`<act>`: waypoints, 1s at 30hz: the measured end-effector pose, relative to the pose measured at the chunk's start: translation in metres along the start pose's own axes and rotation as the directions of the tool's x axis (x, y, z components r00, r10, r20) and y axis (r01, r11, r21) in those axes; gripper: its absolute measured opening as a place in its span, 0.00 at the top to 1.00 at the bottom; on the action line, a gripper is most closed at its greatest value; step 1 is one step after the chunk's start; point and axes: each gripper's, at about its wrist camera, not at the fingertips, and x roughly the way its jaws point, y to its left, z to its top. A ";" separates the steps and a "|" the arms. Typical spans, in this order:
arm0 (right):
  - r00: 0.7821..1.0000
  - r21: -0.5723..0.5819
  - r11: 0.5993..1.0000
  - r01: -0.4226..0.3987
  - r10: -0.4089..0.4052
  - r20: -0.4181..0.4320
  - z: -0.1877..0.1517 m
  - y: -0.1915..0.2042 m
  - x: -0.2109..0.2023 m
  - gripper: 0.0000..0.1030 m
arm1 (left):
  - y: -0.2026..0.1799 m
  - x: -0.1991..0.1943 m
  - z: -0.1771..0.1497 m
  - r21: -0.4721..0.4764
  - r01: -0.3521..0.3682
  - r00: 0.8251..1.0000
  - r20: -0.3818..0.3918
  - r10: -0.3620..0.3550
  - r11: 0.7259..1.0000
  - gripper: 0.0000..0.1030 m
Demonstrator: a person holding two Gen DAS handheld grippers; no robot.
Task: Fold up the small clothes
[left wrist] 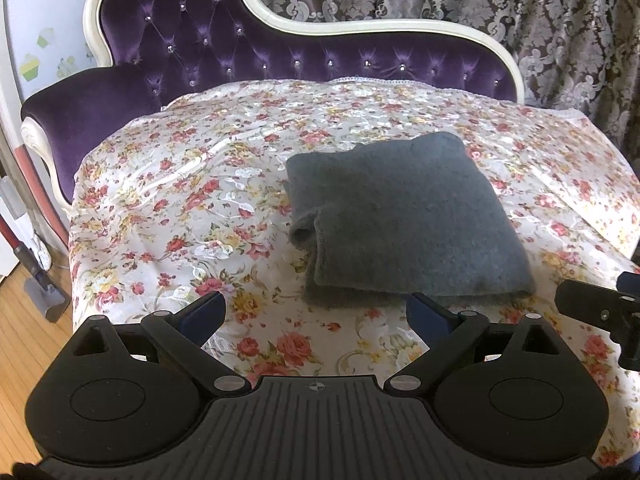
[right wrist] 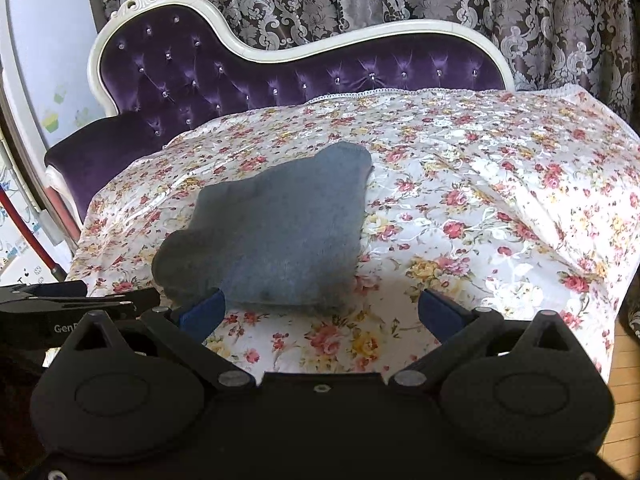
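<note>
**Grey knit folded, both grippers empty**

The floral-printed cotton bedspread (left wrist: 168,208) covers the purple tufted velvet chaise (left wrist: 192,40), and on it lies the folded grey knitted garment (left wrist: 404,216), right of centre in my left view. It looks folded into a squarish packet, layered edges showing at its left; its long axis, slight as it is, runs away from me towards the backrest. My left gripper (left wrist: 316,312) and right gripper (right wrist: 320,310) hover at its near edge, jaws spread wide, holding nothing. I judge folding nearly finished; next comes smoothing or one last fold.
</note>
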 end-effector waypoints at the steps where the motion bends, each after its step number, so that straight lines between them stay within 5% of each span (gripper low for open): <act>1: 1.000 0.001 1.000 0.002 -0.002 -0.003 0.000 0.000 0.001 0.01 | 0.000 0.001 0.000 0.001 0.004 1.000 -0.005 -0.004 1.000 0.05; 30: 0.999 0.031 0.999 -0.010 0.011 -0.039 -0.005 0.001 0.007 0.01 | -0.004 0.005 -0.007 -0.008 0.015 0.999 -0.041 -0.016 1.000 0.05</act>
